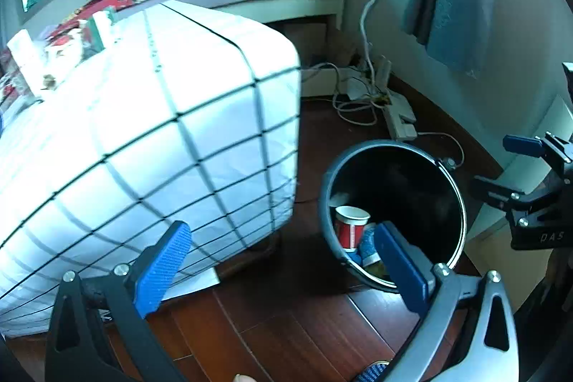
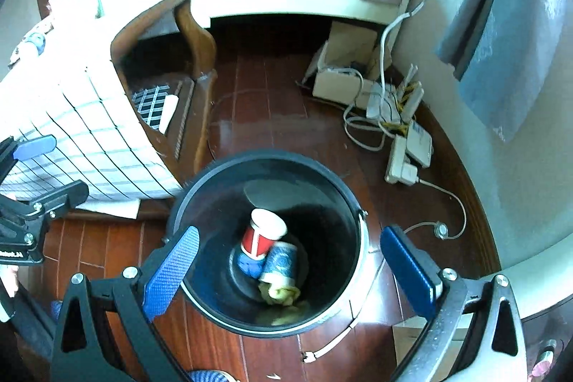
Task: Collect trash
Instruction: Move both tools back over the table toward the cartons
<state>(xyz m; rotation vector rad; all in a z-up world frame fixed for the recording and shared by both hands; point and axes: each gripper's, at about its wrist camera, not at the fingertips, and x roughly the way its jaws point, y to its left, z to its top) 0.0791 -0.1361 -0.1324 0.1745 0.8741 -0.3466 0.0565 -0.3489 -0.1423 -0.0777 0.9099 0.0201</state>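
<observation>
Risk: the bin (image 2: pixel 265 238) stands on the wood floor (image 2: pixel 272 102) just beside the cloth-draped table (image 2: pixel 89 131); a careless swing of either gripper could nudge its rim and tip it, spilling what is inside.
Snag: loose cables (image 2: pixel 379 117) and a power strip (image 2: pixel 401 163) lie on the floor at about 2 o'clock from the bin, where a low pass could catch them.
Right gripper (image 2: pixel 290 264): spread wide, holding nothing, poised directly over the bin mouth.
Left gripper (image 1: pixel 283 267): also splayed and empty, with the bin at its 2 o'clock.
Trash: a red-and-white paper cup (image 2: pixel 263 233), a blue patterned cup (image 2: pixel 281 264) touching it, and a yellowish crumpled scrap (image 2: pixel 281 294) at 6 o'clock, possibly paper; blur hides its nature.
Judgement: these pieces appear already deposited.
</observation>
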